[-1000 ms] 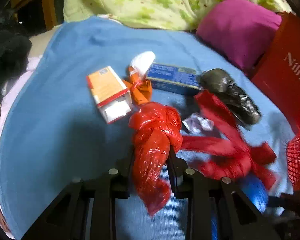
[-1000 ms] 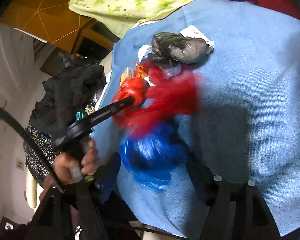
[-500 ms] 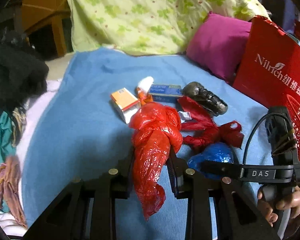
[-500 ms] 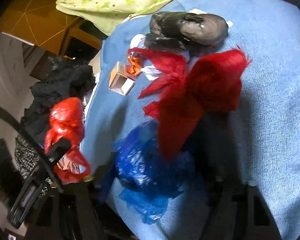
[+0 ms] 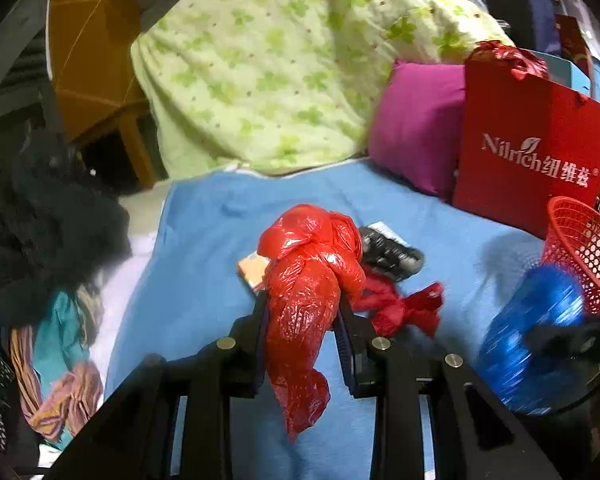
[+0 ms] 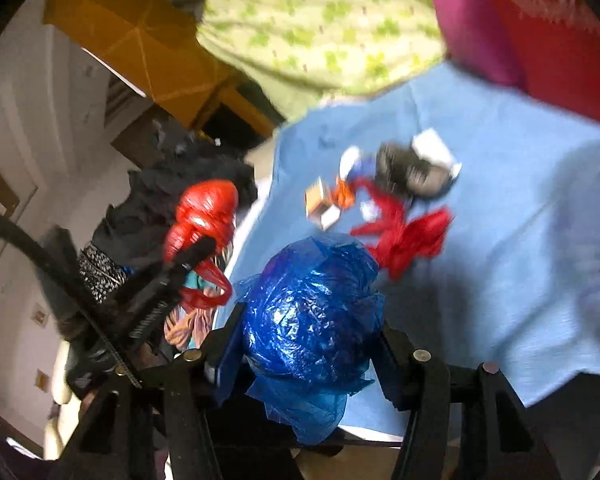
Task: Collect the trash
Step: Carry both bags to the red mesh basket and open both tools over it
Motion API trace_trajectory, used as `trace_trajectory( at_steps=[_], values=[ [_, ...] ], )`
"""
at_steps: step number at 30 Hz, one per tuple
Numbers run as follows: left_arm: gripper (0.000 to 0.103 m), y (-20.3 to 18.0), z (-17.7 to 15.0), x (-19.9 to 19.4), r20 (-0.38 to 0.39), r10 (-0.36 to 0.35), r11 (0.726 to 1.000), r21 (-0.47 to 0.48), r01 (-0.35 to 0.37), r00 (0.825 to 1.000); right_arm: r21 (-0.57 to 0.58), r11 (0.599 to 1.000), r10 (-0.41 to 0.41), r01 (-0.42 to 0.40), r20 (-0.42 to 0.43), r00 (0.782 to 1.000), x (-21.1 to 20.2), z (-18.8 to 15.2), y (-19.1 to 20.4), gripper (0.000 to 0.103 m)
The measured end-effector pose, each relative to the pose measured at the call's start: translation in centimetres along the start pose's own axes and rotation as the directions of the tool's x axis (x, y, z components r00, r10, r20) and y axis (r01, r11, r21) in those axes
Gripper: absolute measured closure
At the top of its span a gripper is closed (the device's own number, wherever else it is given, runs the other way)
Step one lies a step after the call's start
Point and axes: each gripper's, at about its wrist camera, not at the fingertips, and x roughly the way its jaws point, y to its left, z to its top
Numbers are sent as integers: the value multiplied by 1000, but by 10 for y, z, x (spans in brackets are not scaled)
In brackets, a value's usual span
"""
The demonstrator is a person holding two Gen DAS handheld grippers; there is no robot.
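Two grippers each hold a bag of trash above the blue bed cover.

The left gripper (image 5: 303,312) is clamped tight on a crumpled red plastic bag (image 5: 308,280), and the right gripper (image 6: 306,336) squeezes a round blue plastic bag (image 6: 312,316); both bags hang clear of the blue cover (image 5: 204,248). On the cover lie more trash: a loose red plastic piece (image 5: 400,308), a black plastic bag (image 5: 392,254) and a small orange box (image 6: 320,206), all close together. A red mesh basket (image 5: 584,248) stands at the right, just beside the blue bag. Behind it are a red paper shopping bag (image 5: 528,160), a pink pillow (image 5: 416,136) and a green flowered quilt (image 5: 280,60). Dark clothes (image 5: 40,232) pile up at the left.
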Motion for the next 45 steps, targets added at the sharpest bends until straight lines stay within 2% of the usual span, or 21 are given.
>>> trace_trajectory(
  at_steps=[5,9,15,17,20,23,26,29,32,34,36,39,42,45],
  values=[
    [72,-31,16,-20,48,3,998,62,-6,999,-44,994,-96,103,134,986,-64,11,4,41],
    [71,-52,27,-31,84,-5,995,102,-4,996,-52,979,-179,195,221,959,-105,13,3,41],
    [71,-80,41,-40,112,-32,988,152,15,993,-23,962,-252,272,304,919,-148,13,-4,41],
    [71,-93,45,-41,118,-53,985,170,32,992,-6,955,-278,296,325,904,-163,13,-12,41],
    [71,-114,52,-40,115,-128,976,190,105,985,39,938,-333,343,362,870,-185,12,-28,41],
    [71,-137,62,-33,87,-239,957,192,219,967,88,918,-388,386,388,836,-202,11,-43,41],
    [71,-165,74,-22,46,-358,921,185,344,933,157,891,-452,426,404,795,-220,10,-65,41],
    [69,-197,80,-11,9,-437,883,192,428,899,201,875,-484,441,401,778,-229,8,-83,41],
    [67,-226,83,0,-45,-512,838,193,511,858,249,856,-517,453,391,762,-238,3,-104,38],
    [62,-242,83,5,-63,-526,825,204,527,848,289,844,-535,453,384,752,-242,0,-116,34],
    [40,-254,81,8,-66,-527,821,218,528,847,311,846,-529,434,383,757,-244,0,-124,32],
    [39,-255,73,0,-45,-528,821,229,523,848,329,844,-529,423,384,757,-248,-1,-128,32],
    [39,-237,70,0,-29,-510,837,215,503,860,296,858,-511,419,418,751,-250,-1,-117,32],
    [36,-205,59,1,-7,-468,867,191,460,884,237,886,-464,399,451,762,-244,3,-97,32]
  ],
)
